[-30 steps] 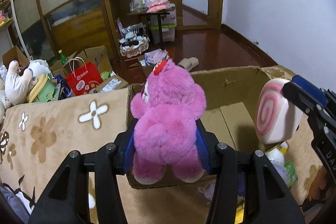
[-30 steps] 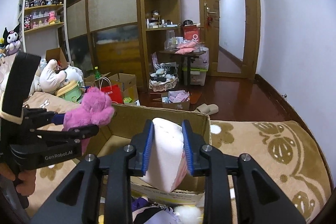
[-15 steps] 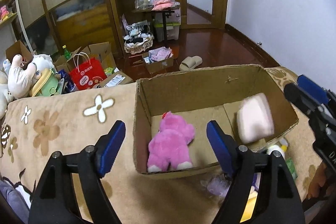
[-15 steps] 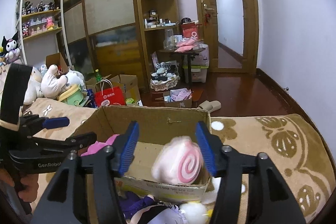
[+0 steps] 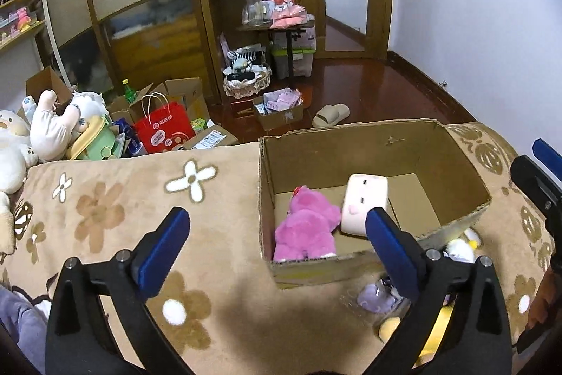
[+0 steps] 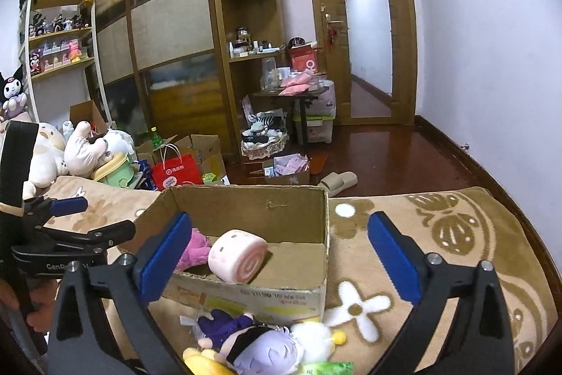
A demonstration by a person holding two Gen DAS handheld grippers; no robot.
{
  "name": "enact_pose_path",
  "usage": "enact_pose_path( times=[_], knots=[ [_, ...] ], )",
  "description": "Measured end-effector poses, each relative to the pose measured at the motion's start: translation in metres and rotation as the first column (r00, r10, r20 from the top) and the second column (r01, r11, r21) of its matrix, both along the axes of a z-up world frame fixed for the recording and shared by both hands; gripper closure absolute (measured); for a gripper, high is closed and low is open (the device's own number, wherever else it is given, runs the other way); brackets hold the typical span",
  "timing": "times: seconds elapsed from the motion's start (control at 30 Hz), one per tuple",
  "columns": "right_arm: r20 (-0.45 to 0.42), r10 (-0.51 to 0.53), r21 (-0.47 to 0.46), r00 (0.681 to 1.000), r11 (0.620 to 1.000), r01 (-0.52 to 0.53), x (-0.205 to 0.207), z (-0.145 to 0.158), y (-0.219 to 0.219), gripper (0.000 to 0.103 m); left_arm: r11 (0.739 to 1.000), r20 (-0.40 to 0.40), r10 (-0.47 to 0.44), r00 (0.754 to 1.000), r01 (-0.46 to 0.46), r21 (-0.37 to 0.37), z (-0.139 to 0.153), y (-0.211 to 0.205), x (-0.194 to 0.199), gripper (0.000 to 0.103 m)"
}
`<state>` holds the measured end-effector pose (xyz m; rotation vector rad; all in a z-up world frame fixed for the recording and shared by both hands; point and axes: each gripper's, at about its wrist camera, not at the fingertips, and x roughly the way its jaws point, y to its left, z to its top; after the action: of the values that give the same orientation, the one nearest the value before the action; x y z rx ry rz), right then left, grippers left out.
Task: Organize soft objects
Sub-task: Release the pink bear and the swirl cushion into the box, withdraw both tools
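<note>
An open cardboard box (image 5: pixel 351 143) (image 6: pixel 253 202) stands on a beige flowered blanket (image 5: pixel 116 199). Inside lie a pink plush bear (image 5: pixel 305 227) (image 6: pixel 195 248) and a pink swirl-roll plush (image 5: pixel 363 202) (image 6: pixel 239 257), side by side. My left gripper (image 5: pixel 277 248) is open and empty, held back above the blanket left of the box. My right gripper (image 6: pixel 277 252) is open and empty, above the box's near side. A purple-haired doll (image 6: pixel 253 340) and other small plush toys (image 6: pixel 312 340) lie on the blanket in front of the box.
Large white plush toys (image 5: pixel 45 129) and a green toy sit at the blanket's left end. Beyond the bed are a red paper bag (image 5: pixel 163 129), cardboard boxes, a basket, a small table, shelves and a doorway. A slipper (image 5: pixel 330 115) lies on the dark floor.
Both grippers opened and dropped their plush toys into the box, then drew back and up. The bear and roll plush have settled on the box floor.
</note>
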<state>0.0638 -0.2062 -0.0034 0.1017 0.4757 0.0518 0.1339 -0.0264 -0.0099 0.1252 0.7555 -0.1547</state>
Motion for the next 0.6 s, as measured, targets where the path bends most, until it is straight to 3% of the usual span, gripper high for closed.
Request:
enact_pose_path(
  times=[0.6],
  knots=[
    [-0.008,-0.028,0.013,1.0,1.0,0.028,-0.056,0.015,-0.011,0.0,1.0,-0.026,0.002,1.0,-0.002,-0.009,0.008,0.003,-0.052,0.003]
  ],
)
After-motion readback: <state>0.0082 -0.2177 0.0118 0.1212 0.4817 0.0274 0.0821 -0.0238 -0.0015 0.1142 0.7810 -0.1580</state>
